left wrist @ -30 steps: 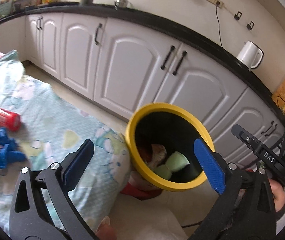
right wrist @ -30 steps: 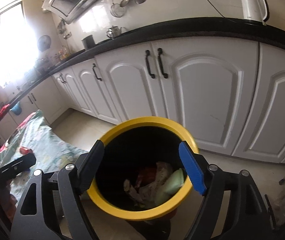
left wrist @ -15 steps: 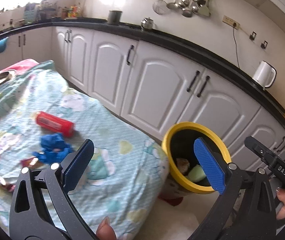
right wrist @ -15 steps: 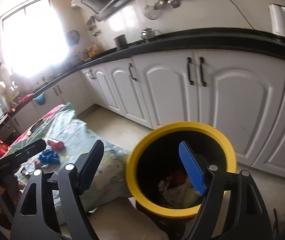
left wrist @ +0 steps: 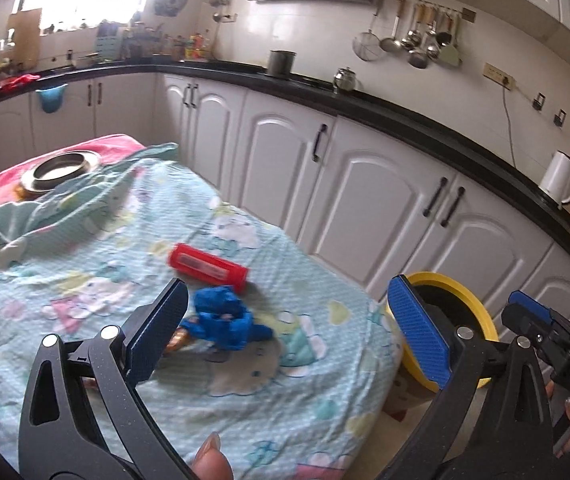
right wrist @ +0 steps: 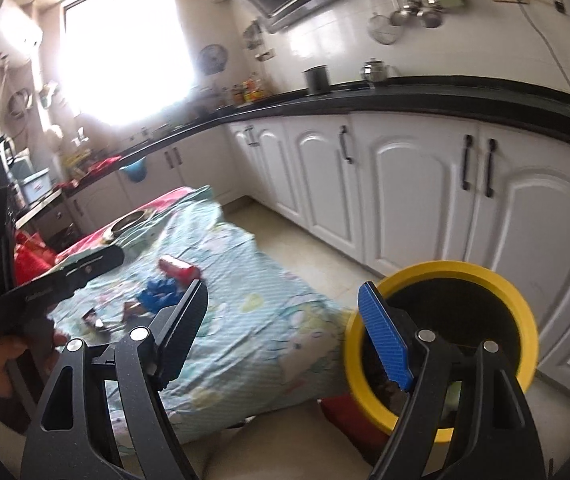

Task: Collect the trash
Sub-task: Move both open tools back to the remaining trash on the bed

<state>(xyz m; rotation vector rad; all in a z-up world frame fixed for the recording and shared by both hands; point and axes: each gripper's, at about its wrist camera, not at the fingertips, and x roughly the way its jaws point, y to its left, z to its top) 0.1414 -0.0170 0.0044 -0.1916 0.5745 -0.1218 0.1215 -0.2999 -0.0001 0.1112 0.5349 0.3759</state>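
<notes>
A red can lies on its side on the patterned cloth over the table. A crumpled blue piece of trash lies just in front of it, with small wrappers beside it. My left gripper is open and empty, held above the blue trash. The yellow-rimmed bin stands on the floor at the table's right end. In the right wrist view my right gripper is open and empty, between the table and the bin. The can and the blue trash show there too.
White cabinets under a black counter run along the far side. A metal bowl sits at the table's far end. A white kettle stands on the counter. A strip of floor lies between table and cabinets.
Both grippers have swung left, away from the bin and toward the table. The can and blue trash have come to the middle of the left wrist view. Both stay open.
</notes>
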